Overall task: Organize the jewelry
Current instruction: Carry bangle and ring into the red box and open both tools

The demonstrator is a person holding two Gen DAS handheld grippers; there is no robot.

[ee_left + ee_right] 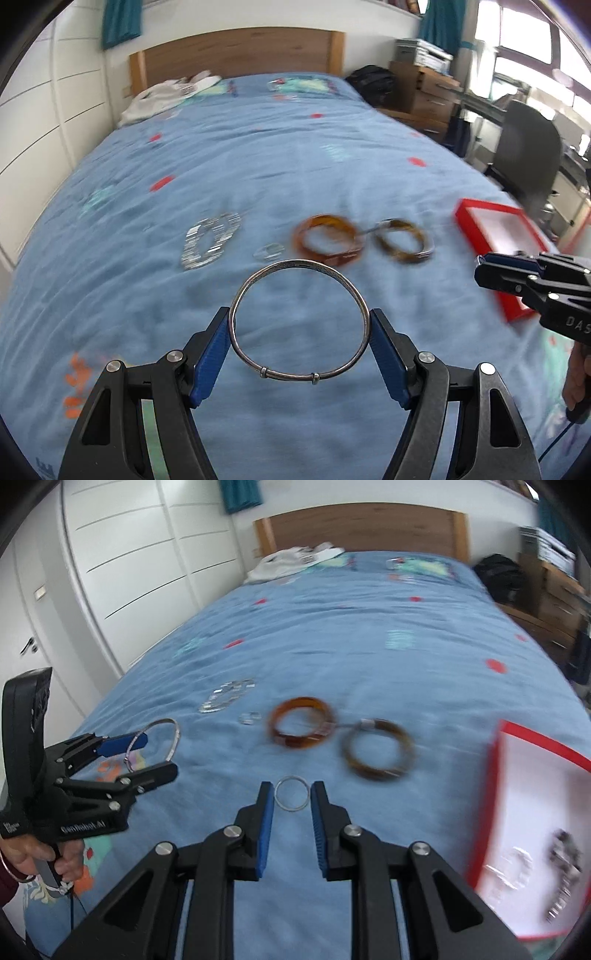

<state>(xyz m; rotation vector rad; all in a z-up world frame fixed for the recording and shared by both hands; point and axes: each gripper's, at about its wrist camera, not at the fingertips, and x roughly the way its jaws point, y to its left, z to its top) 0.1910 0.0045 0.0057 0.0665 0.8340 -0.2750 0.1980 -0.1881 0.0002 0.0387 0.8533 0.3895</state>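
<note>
The left hand-held gripper (298, 334) is clamped on a thin silver bangle (297, 263), its blue pads pressing the hoop's two sides and holding it in the air above the blue bedspread (258, 155). The right hand-held gripper (292, 796) pinches a small silver ring (291, 794) between its pads, jaws narrowed to the ring's width, also above the bed.

Lying on the bedspread beyond them are an amber bangle (302, 723) and a darker brown bangle (376, 748), just beside each other and seemingly touching, a small clear ring (250, 717) to their left, and further left a sparkly silver piece (226, 696), blurred.

To the right sits a red-rimmed box (495, 760) with a white lining; blurred silver jewellery (561, 867) lies inside it
</note>
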